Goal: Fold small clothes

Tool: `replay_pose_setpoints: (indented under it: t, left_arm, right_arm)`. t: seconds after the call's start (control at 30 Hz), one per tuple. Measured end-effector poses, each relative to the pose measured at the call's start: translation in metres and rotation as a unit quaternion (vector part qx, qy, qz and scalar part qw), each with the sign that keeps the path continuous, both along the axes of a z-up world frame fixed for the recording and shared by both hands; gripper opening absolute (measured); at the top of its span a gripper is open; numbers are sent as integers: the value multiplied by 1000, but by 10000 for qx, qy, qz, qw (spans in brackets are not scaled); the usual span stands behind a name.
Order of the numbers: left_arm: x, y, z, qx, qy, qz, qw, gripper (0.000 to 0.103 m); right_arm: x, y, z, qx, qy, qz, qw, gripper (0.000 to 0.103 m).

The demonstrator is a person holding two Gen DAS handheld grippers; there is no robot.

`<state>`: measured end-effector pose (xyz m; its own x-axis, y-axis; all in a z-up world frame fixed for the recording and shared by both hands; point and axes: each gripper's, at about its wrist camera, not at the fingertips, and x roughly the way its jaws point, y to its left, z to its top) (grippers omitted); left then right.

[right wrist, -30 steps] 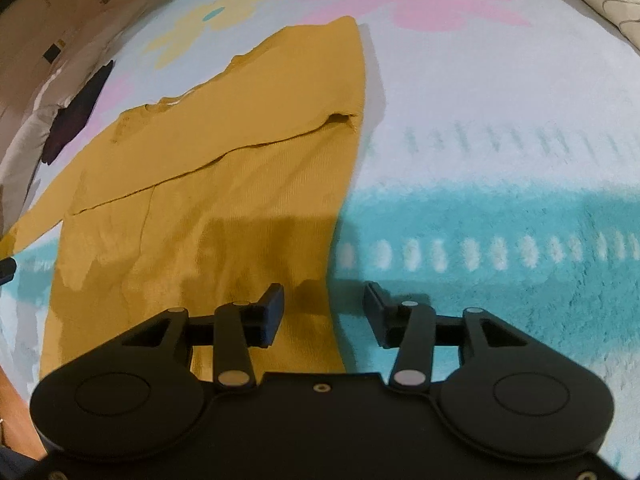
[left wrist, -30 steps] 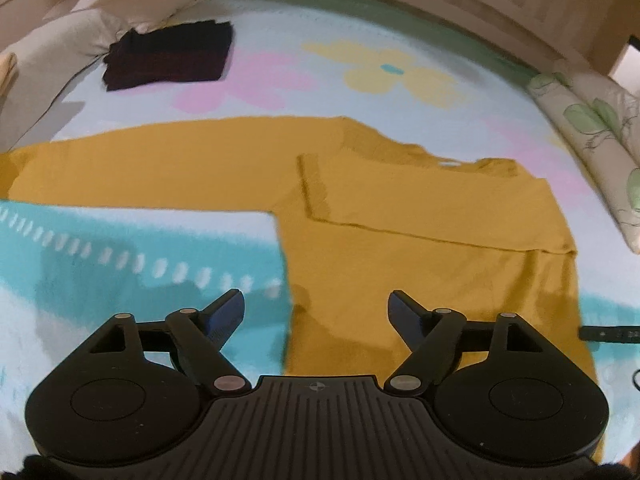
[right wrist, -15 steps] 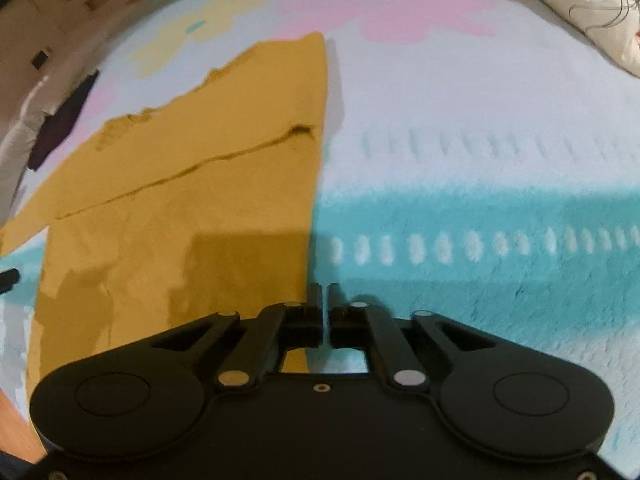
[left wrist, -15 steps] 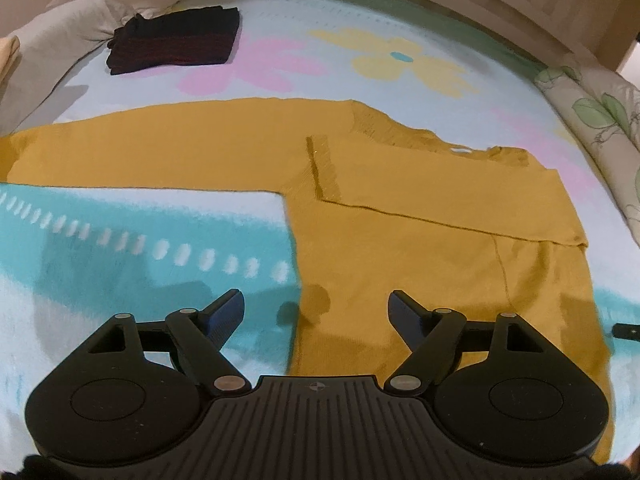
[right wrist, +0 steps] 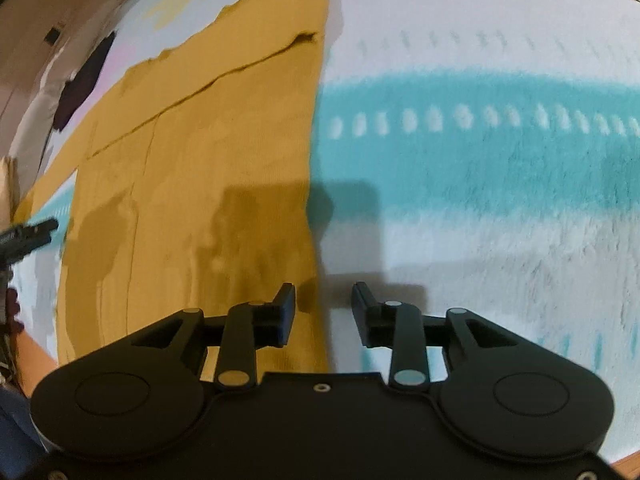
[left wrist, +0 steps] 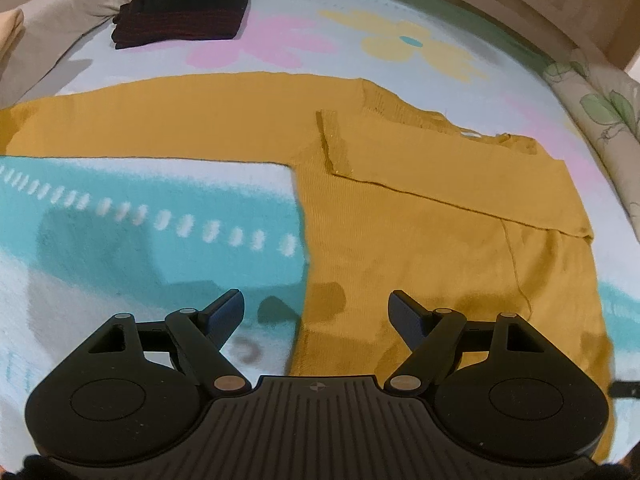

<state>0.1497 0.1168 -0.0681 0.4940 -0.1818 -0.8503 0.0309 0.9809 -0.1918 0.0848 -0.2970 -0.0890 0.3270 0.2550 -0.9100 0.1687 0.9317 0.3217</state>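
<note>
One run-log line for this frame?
mustard sweater flat, one sleeve folded | left gripper open, empty | right gripper opening at hem edge, empty

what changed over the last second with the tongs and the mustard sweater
The right tongs closed at the mustard-yellow knit sweater's side edge, apparently without lifting it, and are now opening again, with that edge below the gap. The left tongs stayed wide open over the other side. The sweater stayed flat on the flowered fleece blanket, and the folded dark garment did not move.

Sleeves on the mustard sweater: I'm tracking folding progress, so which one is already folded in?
The sleeve nearer the leafy pillow lies folded across the chest of the mustard sweater. The other sleeve stretches flat on the blanket.
</note>
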Motion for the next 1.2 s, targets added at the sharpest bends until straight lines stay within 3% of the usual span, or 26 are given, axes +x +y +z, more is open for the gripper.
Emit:
replay_pose_setpoints:
  t: [0.03,0.07,0.1,0.27,0.33,0.37,0.4,0.43,0.47,0.63,0.8,0.93,1.1,1.2]
  left_arm:
    - [0,0,0,-27,-15,1,10000,79]
    - [0,1,0,-74,-37,-10,10000,80]
    - [0,2,1,-141,-67,-27,9999,81]
    - [2,14,4,-299,-170,170,9993,87]
    - [5,24,6,-359,-229,384,9984,92]
    - [7,29,7,-416,-259,476,9977,92]
    - [10,35,9,-464,-288,565,9969,92]
    - [13,41,10,-480,-308,645,9963,92]
    - [17,47,12,-469,-306,718,9958,92]
    - [33,71,25,-201,-563,1109,9920,90]
    - [46,87,33,572,-861,1439,9842,89]
    - [61,98,36,1076,-905,1855,9725,87]
    - [83,122,22,829,-679,1907,9758,77]
    - [89,144,14,718,-585,2193,9713,76]
  right_arm:
    - [0,4,0,-21,8,93,10000,45]
    - [-1,7,1,-72,17,188,9998,37]
    - [-1,11,1,-121,21,284,9995,11]
    - [-3,26,2,-551,223,680,9959,7]
    - [-1,28,4,-597,229,654,9958,16]
    - [-1,28,8,-657,170,612,9958,30]
    - [-1,29,13,-708,79,549,9959,55]
    - [0,28,19,-753,-73,450,9961,67]
    - [2,26,25,-798,-226,338,9960,87]
    - [20,37,50,-1092,-939,83,9895,88]
    - [47,76,73,-1172,-1786,180,9768,95]
    - [66,99,87,-1037,-2141,325,9708,98]
    - [88,134,85,-939,-2230,694,9678,98]
    - [98,145,81,-851,-2209,848,9679,98]
